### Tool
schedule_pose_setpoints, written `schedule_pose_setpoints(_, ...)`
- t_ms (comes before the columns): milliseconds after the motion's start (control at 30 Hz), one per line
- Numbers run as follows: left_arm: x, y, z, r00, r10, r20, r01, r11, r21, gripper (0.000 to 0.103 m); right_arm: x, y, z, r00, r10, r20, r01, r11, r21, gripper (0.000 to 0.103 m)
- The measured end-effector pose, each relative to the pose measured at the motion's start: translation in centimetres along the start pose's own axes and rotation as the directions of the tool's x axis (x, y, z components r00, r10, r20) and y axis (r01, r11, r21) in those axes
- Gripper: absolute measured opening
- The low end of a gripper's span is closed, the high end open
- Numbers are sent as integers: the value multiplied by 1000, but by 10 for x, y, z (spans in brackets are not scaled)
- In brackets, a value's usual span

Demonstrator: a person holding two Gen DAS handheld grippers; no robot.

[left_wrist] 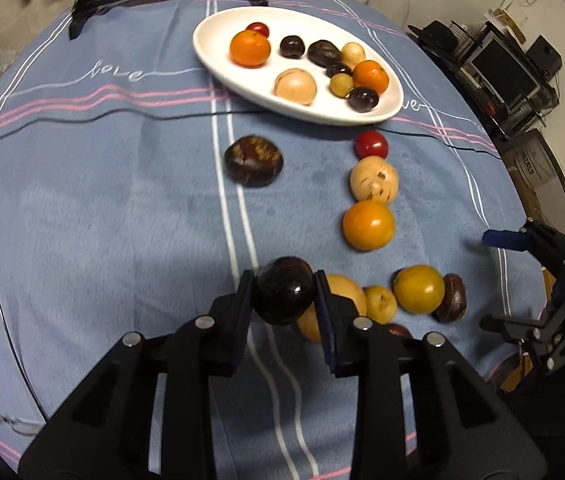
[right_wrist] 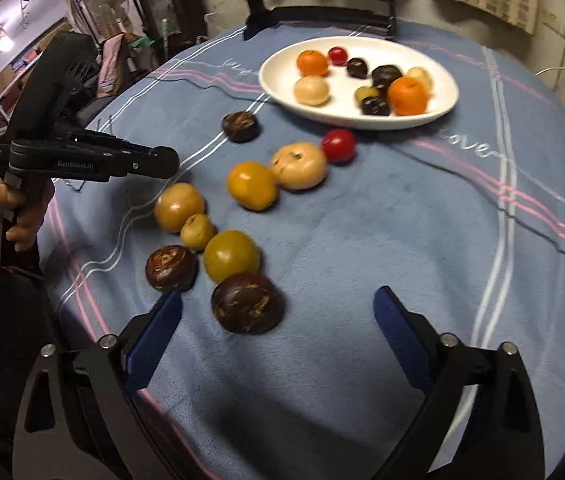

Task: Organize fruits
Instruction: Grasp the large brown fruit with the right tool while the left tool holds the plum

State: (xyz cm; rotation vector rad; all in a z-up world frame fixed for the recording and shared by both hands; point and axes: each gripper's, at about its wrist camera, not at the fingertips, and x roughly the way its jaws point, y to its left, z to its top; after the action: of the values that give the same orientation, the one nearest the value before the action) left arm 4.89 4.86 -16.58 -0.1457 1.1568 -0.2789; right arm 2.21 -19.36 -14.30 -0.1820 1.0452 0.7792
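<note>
1. Left gripper (left_wrist: 283,294) is clamped on a glossy dark-purple round fruit (left_wrist: 282,295), held above the blue striped tablecloth (left_wrist: 102,208).
2. Right gripper (right_wrist: 278,316) stands spread wide and empty, a mottled dark-brown round fruit (right_wrist: 247,303) lying just ahead between its fingers.
3. Step in hand: carrying a fruit to the white oval plate (left_wrist: 218,60).
4. Next: clear the loose fruits and release on bare plate.
</note>
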Motion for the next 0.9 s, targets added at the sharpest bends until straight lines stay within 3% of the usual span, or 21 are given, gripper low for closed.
schedule_pose_setpoints(200, -4, 4, -13, 1000, 13, 7, -13, 999, -33, 30, 21, 3, -5, 997, 61, -37, -62, 998, -13, 75)
schedule_pose_setpoints(467, -12, 11, -22, 999, 39, 12, -38, 997, -62, 30, 37, 4, -5, 992, 117, -47, -116, 993, 5, 45)
schedule_pose_setpoints(633, -16, 10, -22, 999, 42, 21, -41, 997, -62, 30, 29, 7, 0, 996, 80, -33, -81, 997, -16, 44)
schedule_pose_setpoints(800, -23, 4, -9, 998, 26, 53, -24, 999, -41, 30, -22, -16, 22, 991, 50, 126, -63, 993, 99, 44)
schedule_pose_setpoints(900, -20, -2, 0, 998, 13, 60, -12, 1000, -18, 30, -22, -24, 25, 991, 23, 133, -41, 991, 128, 44)
